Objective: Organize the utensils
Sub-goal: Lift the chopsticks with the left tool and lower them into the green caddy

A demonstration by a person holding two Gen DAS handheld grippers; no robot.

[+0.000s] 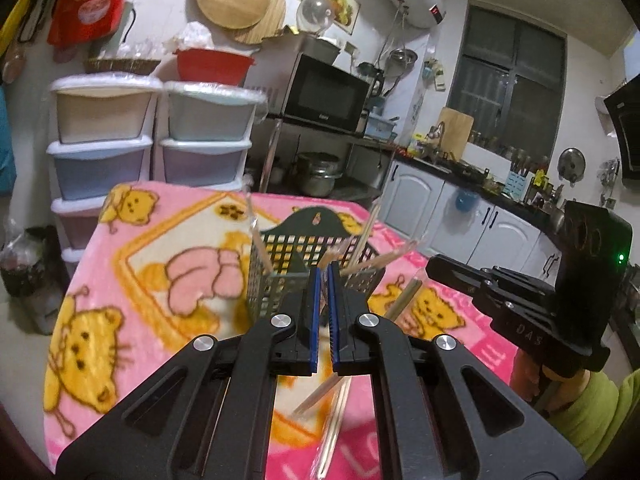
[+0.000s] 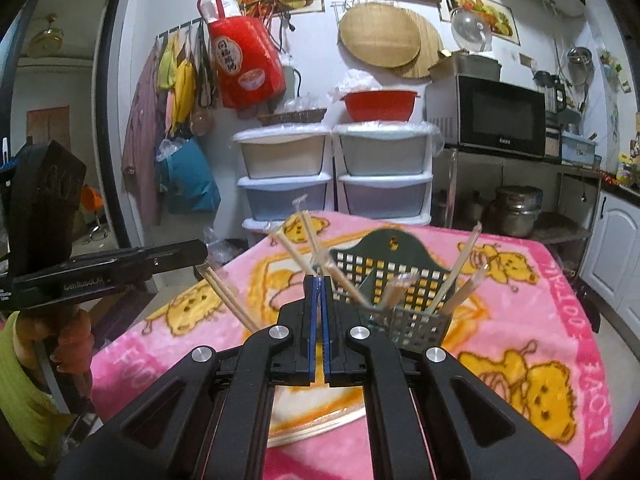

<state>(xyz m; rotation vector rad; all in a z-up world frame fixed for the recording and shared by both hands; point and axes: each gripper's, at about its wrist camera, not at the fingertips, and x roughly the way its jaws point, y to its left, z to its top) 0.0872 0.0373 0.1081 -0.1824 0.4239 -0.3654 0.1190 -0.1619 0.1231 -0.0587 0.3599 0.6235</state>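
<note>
Both jaws clamped on thin wooden chopsticks (image 1: 320,394): L gripper (image 1: 325,280), R gripper (image 2: 319,292). Light, stiff, slippery imo; grab mid-shaft. Green mesh holder (image 2: 404,276) just ahead.

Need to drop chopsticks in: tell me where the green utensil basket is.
The green utensil basket stands on the pink cartoon blanket, mid-table just beyond both grippers, with chopsticks leaning in it.

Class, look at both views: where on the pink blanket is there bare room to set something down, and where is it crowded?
Free: the blanket left of the utensil basket in the left wrist view, out to its edge; likewise the corner right of the basket in the right wrist view. Crowded: around the basket, where chopsticks splay outward, and in front of it, where both tools work.
</note>
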